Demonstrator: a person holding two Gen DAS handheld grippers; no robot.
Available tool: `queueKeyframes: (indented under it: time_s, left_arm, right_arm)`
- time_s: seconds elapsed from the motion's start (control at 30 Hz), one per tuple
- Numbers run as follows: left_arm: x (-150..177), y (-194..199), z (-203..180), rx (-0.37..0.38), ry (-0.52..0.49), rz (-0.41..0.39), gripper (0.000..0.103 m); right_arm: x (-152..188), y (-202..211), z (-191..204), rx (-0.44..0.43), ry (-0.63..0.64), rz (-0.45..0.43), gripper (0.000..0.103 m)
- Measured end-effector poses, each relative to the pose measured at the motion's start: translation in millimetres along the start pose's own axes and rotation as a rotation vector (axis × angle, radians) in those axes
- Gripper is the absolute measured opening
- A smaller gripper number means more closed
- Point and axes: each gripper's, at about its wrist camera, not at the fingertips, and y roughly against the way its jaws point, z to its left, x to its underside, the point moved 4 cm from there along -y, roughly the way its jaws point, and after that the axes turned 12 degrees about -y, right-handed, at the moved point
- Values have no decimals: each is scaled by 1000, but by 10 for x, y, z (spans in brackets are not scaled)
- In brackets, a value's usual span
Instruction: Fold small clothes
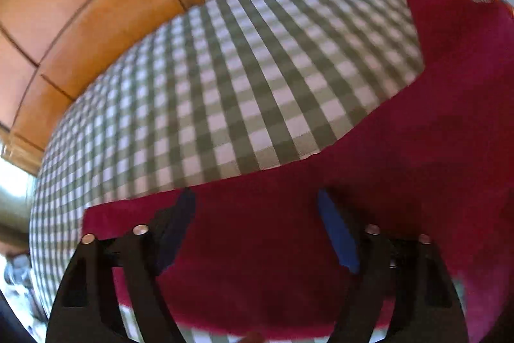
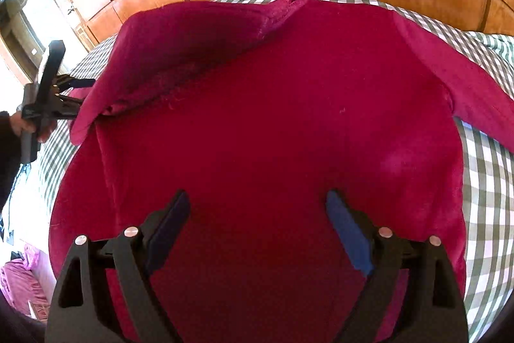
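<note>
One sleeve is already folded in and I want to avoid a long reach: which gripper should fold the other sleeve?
Probably the right gripper: open, over the sweater, nearer the spread sleeve. The left gripper sits at the opposite edge.

Both grippers are matte black, each built from two triangular linkage arms with cut-out slots and round silver pin heads at the pivots. The left gripper (image 1: 255, 204) and right gripper (image 2: 257, 208) carry blue pads (image 2: 348, 235) inside the jaws. A dark sleeve (image 2: 8, 147) covers the left arm.
</note>
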Motion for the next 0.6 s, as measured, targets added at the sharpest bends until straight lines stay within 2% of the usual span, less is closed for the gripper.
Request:
queueKeyframes:
  time_s: [0.07,0.1,0.17,0.2,0.23,0.37,0.5,0.6]
  left_arm:
    - [26,-41,15,16,20,-18,79]
    - [54,-45,44,60,63,-19,74]
    - [74,-26,27,129,83,-53,32]
    - [91,-7,13,105,75,-64,21]
    - [108,12,13,84,80,-66,4]
    - [155,140,181,5,186,-97,3]
    - [145,253,758,-92,407,-146,3]
    - [159,264,1100,-201,530,-130,3]
  right_arm:
    - [-3,-34,11,6,3,-1,90]
    - [6,-29,16,9,5,-4,91]
    - [15,-32,28,11,4,-8,92]
    - [23,-30,36,13,5,-12,92]
    - [24,-37,37,16,6,-14,92]
    - [43,-26,62,17,12,-20,93]
    - [52,-13,67,14,7,-28,93]
    - [61,-18,78,20,13,-41,93]
